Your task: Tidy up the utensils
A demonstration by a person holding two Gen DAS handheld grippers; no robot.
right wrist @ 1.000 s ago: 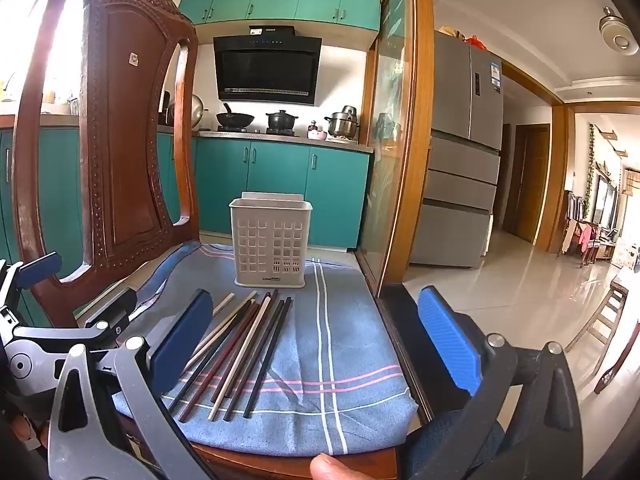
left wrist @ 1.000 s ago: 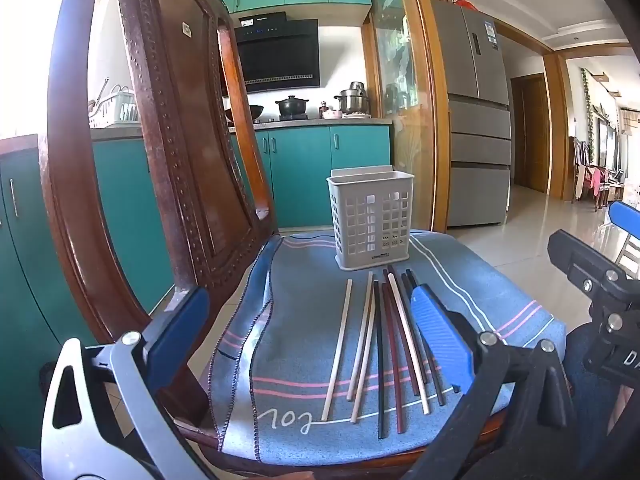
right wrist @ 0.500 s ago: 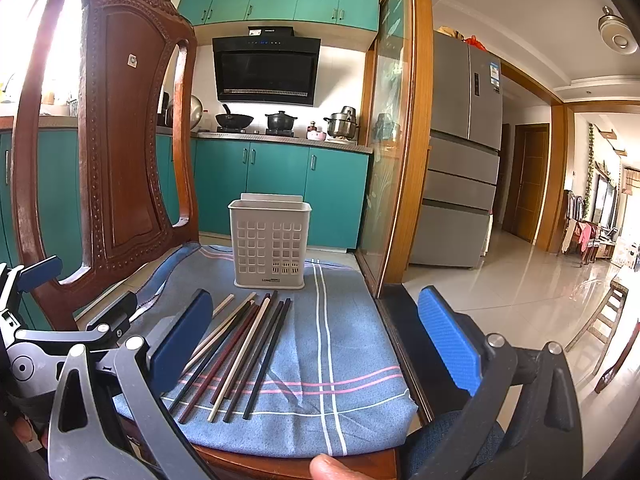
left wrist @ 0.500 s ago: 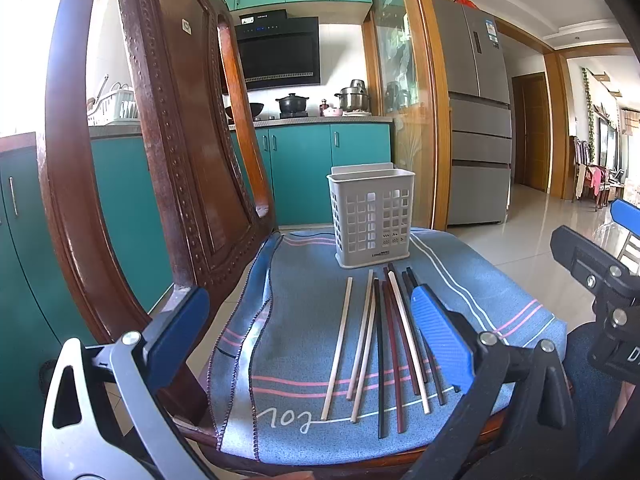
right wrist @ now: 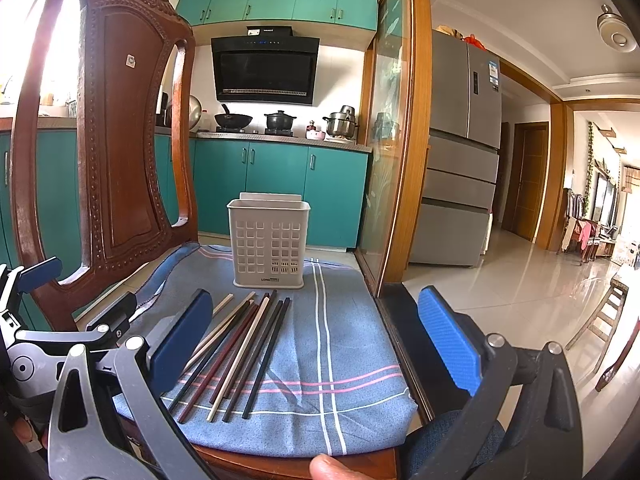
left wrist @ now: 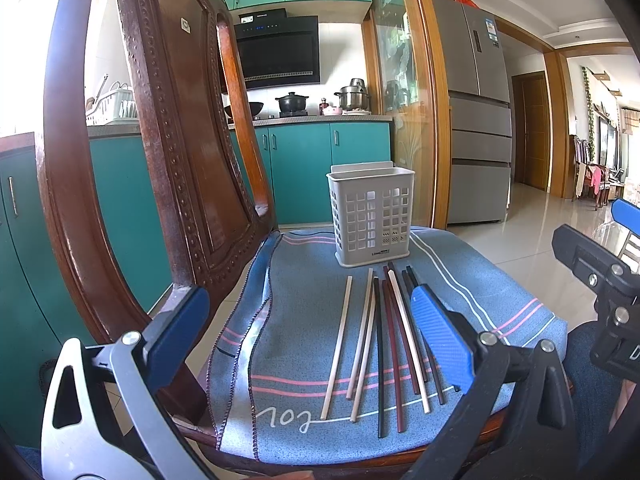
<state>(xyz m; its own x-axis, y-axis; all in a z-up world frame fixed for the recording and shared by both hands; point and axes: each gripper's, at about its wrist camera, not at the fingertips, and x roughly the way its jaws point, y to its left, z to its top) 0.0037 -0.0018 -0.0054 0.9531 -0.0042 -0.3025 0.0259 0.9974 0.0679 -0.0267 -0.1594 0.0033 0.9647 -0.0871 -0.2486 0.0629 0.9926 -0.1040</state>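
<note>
Chopsticks point(left wrist: 384, 344) lie loose on the blue cloth point(left wrist: 480, 280) over the chair seat, fanned in a rough row just in front of the white slotted holder point(left wrist: 371, 220), far tips almost touching its base. Colours mixed: pale wood, dark red, black. The holder stands upright at the far edge of the seat and looks empty through its slots, so none of the sorting appears done yet. Left gripper point(left wrist: 304, 336) hangs low on the near side of the holder, jaws spread wide, nothing between them; its right pad overlaps the black sticks in view, contact not discernible. Right gripper point(right wrist: 320, 336) also on the near side, jaws released and empty, most of the seat between its pads. A fingertip point(right wrist: 326, 467) shows at the seat's front edge. Judgement: the step in hand is the first pick. Best to take one stick, or a matched pair, near mid-length, pinching across it, then tip it upright over the holder's mouth. The pale outlier farthest toward the chair back point(left wrist: 180, 120) is easiest; the bunched ones risk dragging neighbours off the cloth.
</note>
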